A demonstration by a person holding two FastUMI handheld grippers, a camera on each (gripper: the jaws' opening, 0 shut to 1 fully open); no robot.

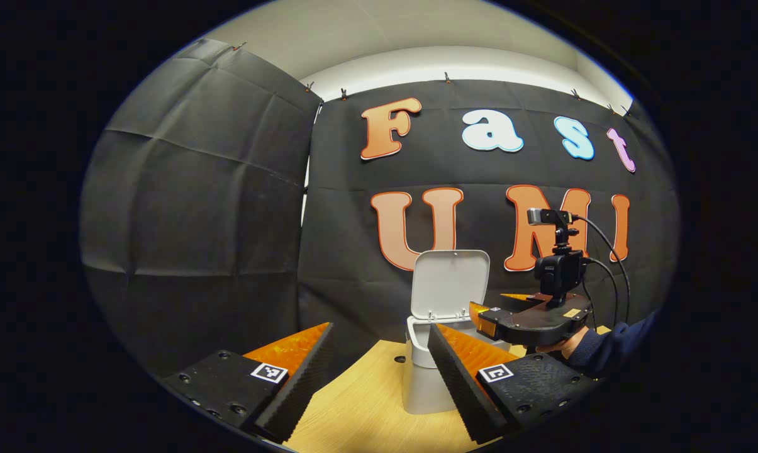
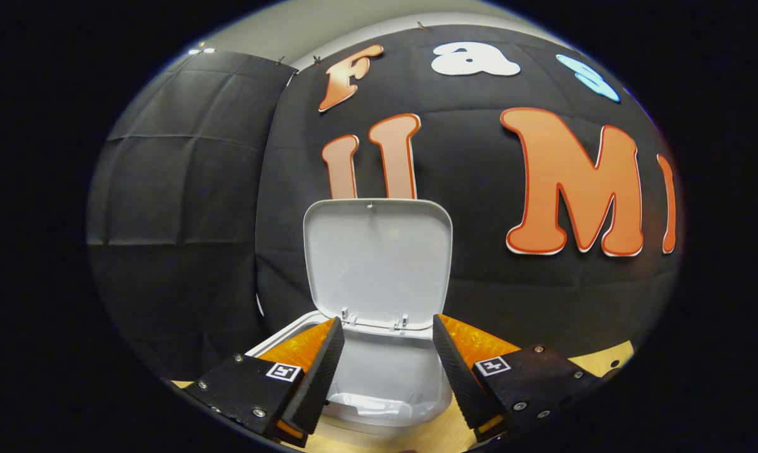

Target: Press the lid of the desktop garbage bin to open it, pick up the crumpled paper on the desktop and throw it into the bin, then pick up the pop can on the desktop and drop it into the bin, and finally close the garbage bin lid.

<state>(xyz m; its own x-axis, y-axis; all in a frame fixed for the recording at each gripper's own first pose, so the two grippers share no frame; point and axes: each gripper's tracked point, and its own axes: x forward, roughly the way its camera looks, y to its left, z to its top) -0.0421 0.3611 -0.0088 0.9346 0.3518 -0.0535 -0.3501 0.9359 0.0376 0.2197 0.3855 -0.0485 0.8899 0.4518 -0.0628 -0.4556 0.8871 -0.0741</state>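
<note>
The desktop garbage bin (image 2: 379, 377) is standing on the wooden desktop (image 1: 366, 402) with its lid (image 2: 379, 258) swung upright; something pale is lying inside, too unclear to name. You are holding your right gripper (image 2: 388, 352) directly over the opening, fingers spread and gripping nothing. Your left gripper (image 1: 379, 358) is hanging back, also spread and holding nothing, with the bin just ahead.
</note>
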